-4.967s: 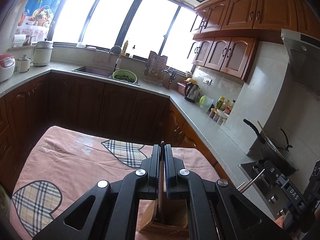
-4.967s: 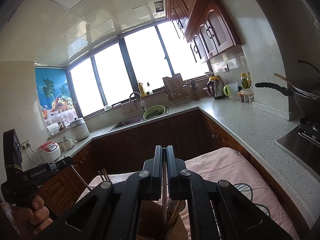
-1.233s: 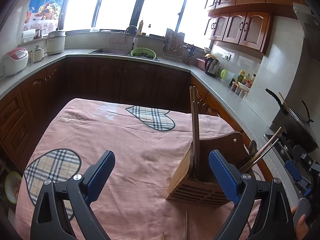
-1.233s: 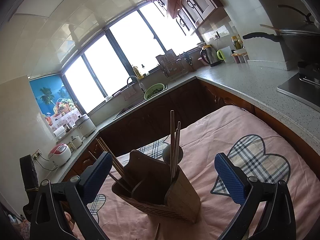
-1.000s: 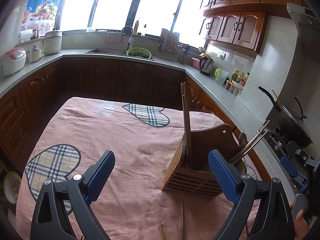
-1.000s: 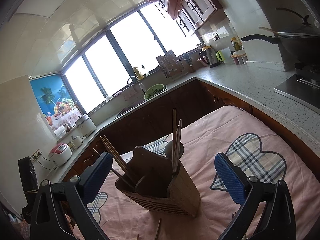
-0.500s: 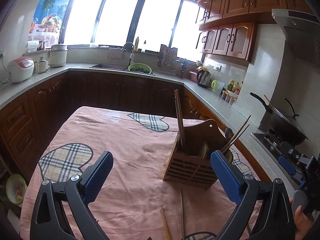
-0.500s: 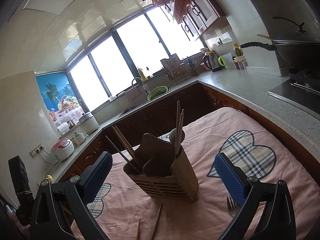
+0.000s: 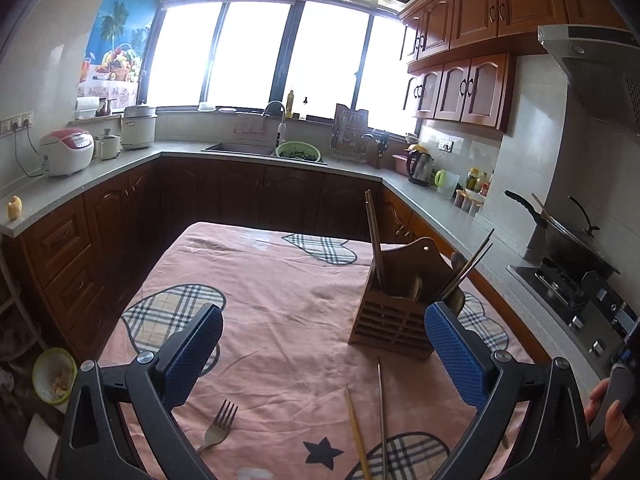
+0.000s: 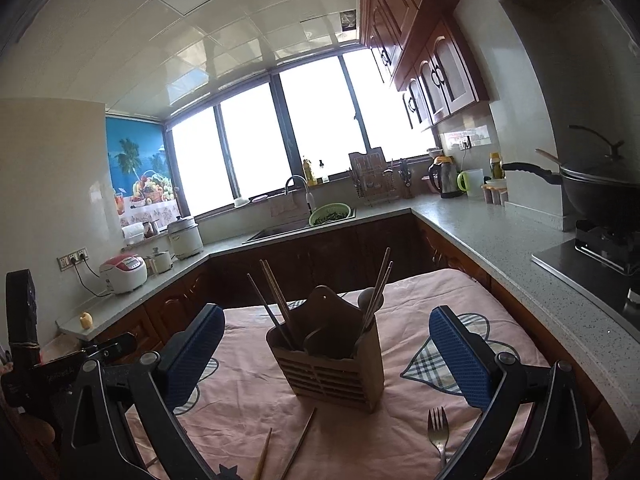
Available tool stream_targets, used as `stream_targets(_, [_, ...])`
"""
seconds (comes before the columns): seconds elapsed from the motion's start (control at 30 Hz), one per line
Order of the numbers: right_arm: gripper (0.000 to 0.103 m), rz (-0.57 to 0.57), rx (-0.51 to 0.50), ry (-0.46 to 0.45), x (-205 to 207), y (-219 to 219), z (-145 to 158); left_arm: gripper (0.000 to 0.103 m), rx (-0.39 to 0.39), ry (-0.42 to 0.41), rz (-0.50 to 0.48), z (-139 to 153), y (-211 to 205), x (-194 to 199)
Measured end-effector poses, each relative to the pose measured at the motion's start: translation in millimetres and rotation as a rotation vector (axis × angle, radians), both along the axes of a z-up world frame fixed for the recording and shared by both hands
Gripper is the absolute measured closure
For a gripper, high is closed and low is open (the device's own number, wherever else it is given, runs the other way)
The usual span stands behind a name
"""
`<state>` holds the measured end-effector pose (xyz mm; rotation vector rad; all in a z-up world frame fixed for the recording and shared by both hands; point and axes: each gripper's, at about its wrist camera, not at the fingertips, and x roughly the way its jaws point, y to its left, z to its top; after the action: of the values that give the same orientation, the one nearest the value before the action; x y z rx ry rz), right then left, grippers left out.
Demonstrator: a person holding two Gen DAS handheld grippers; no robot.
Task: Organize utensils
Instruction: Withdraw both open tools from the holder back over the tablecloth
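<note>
A wooden utensil holder (image 9: 396, 316) stands on the pink tablecloth, with chopsticks (image 9: 374, 236) and a spoon upright in it; it also shows in the right wrist view (image 10: 332, 364). My left gripper (image 9: 324, 356) is open and empty, pulled back from the holder. My right gripper (image 10: 326, 360) is open and empty, framing the holder from a distance. On the cloth lie a metal fork (image 9: 218, 426), a wooden chopstick (image 9: 356, 428) and a darker chopstick (image 9: 381, 412). The right wrist view shows a fork (image 10: 437, 430) and two loose chopsticks (image 10: 300, 442).
The pink tablecloth (image 9: 260, 280) with plaid hearts covers the table. Dark wooden cabinets and a grey counter (image 9: 440, 208) surround it. A wok on a stove (image 9: 568, 244) stands at the right. A bowl (image 9: 54, 374) sits on the floor at left.
Both grippers opened, leaving their chopsticks in the holder, and have drawn back and away from it. The loose fork and chopsticks on the cloth have come into view.
</note>
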<state>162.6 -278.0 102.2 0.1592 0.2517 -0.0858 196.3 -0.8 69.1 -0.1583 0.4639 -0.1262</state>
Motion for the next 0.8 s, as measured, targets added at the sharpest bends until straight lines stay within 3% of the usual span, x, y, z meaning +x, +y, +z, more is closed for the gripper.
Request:
stream_targets(0.23, [0.000,0.001,-0.110,0.000,-34.4,28.8,-24.1,0.001,0.043,-0.001,0.055,-14.9,-1.9,-40.9])
stream_targets(0.43, [0.000,0.003,-0.099,0.017,-61.1,36.8,-47.9,0.001,-0.064,-0.121,0.048,-29.3,9.1,-83.2])
stream_targets(0.6, [0.000,-0.001,-0.107,0.027,-78.8,40.3,-62.2,0.001,0.037,-0.049,0.007,-55.5,-6.5,-89.3])
stream_targets(0.8, [0.000,-0.047,-0.102,0.042,-96.7,37.1,-81.3,0.001,0.089,-0.024,0.012,-69.9,-16.0,-95.5])
